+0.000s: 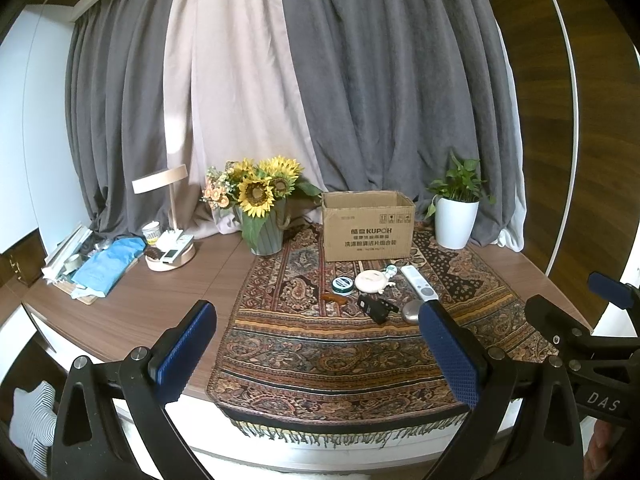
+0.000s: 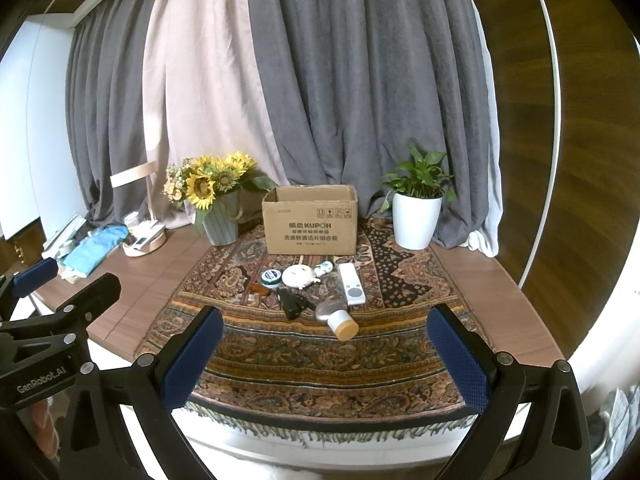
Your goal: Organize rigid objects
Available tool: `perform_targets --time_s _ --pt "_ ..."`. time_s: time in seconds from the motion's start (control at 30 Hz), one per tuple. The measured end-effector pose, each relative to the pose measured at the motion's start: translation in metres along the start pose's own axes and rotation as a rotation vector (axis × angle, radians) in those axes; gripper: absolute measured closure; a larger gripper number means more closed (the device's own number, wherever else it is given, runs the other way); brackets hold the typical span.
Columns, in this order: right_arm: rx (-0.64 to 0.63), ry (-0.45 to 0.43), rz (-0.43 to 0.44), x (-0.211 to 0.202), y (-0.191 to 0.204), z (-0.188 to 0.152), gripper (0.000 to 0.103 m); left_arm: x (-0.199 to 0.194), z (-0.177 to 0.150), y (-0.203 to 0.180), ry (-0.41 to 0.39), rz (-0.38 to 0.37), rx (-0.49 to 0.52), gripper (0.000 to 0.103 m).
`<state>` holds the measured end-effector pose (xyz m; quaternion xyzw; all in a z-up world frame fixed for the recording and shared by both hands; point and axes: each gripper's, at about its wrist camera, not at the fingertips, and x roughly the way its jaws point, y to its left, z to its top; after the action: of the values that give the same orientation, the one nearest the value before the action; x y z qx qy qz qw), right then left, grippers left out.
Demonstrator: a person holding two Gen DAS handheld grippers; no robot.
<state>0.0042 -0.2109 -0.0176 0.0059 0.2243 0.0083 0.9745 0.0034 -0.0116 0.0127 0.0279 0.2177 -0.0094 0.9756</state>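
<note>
An open cardboard box (image 1: 367, 226) (image 2: 310, 220) stands at the back of a patterned rug (image 1: 344, 344) (image 2: 320, 352). In front of it lie several small items: a round green tin (image 1: 343, 285) (image 2: 271, 277), a white round case (image 1: 370, 281) (image 2: 298, 276), a white remote (image 1: 418, 282) (image 2: 351, 283), a black device (image 1: 376, 307) (image 2: 292, 304), a brown wooden piece (image 1: 335, 299) (image 2: 260, 289), a silver oval (image 1: 412, 311) (image 2: 326, 310) and a white jar with a tan lid (image 2: 342, 323). My left gripper (image 1: 320, 356) and right gripper (image 2: 328, 360) are open and empty, held above the rug's near edge.
A sunflower vase (image 1: 262, 216) (image 2: 218, 208) stands left of the box, a white potted plant (image 1: 456, 216) (image 2: 416, 208) right of it. A desk lamp with tray (image 1: 170, 240) and blue cloth clutter (image 1: 108, 266) sit at the far left. Grey curtains hang behind.
</note>
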Motion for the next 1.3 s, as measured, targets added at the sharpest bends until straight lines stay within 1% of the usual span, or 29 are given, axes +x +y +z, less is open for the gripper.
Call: perform_targets --time_s 0.53,0.67,0.83,0.9,1.07,1.23,1.3 --pt "-0.003 0.0 0.0 0.002 0.0 0.001 0.0 0.001 -0.004 -0.001 0.0 -0.003 0.002 0.0" --pt "0.009 0.01 0.025 0.007 -0.002 0.0 0.0 0.007 -0.005 -0.007 0.004 -0.023 0.032 0.0" --pt "0.013 0.042 0.012 0.018 -0.008 -0.008 0.0 0.018 -0.013 -0.017 -0.003 -0.042 0.098 0.0" --pt "0.017 0.055 0.006 0.023 -0.011 -0.012 0.0 0.025 -0.015 -0.02 0.002 -0.047 0.117 0.0" --pt "0.033 0.092 -0.014 0.041 -0.015 -0.018 0.0 0.053 -0.014 -0.021 0.02 -0.087 0.154 0.0" --pt "0.062 0.126 -0.03 0.068 -0.015 -0.021 0.0 0.095 -0.013 -0.019 0.042 -0.165 0.2 0.0" --pt "0.064 0.133 -0.052 0.081 -0.012 -0.021 0.0 0.114 -0.012 -0.018 0.056 -0.199 0.223 0.0"
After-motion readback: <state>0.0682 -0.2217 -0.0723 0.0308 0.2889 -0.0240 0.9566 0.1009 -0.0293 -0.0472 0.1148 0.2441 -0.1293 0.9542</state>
